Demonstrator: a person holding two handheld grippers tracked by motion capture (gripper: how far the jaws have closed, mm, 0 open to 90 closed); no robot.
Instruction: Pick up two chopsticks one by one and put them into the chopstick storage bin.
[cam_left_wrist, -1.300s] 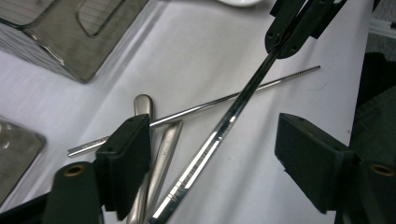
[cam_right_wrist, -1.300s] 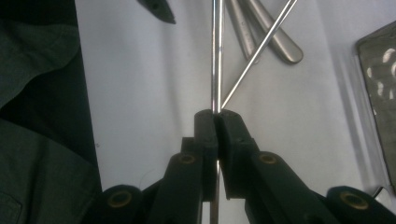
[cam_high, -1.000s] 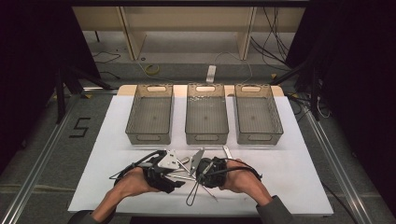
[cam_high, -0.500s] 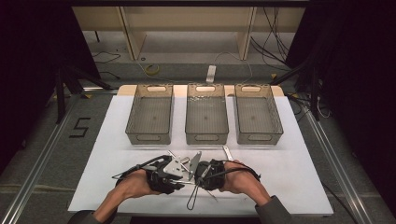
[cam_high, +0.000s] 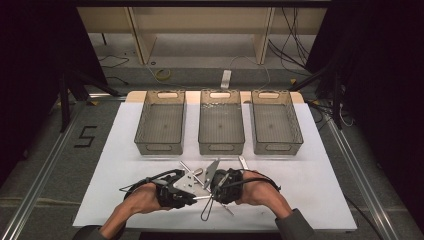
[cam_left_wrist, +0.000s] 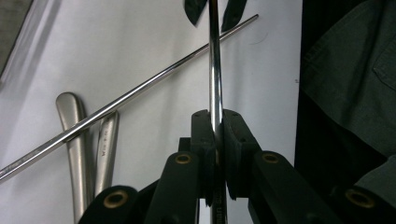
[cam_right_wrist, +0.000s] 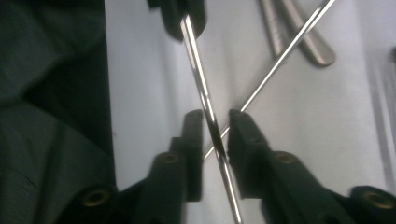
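Steel rod (cam_left_wrist: 215, 74) is pinched by the left claw (cam_left_wrist: 218, 135); the right claw (cam_right_wrist: 215, 135), just loosening, straddles it. A second rod (cam_left_wrist: 140, 88) crosses behind, over blurred handles (cam_left_wrist: 77, 130).

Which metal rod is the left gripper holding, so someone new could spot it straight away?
Start at the white table and the three grey bins, then come down to the two grippers at the near edge. The held rod is thin and shiny, pinched in the left gripper jaws and running between the right gripper jaws. The other rod lies loose across the flat handles.
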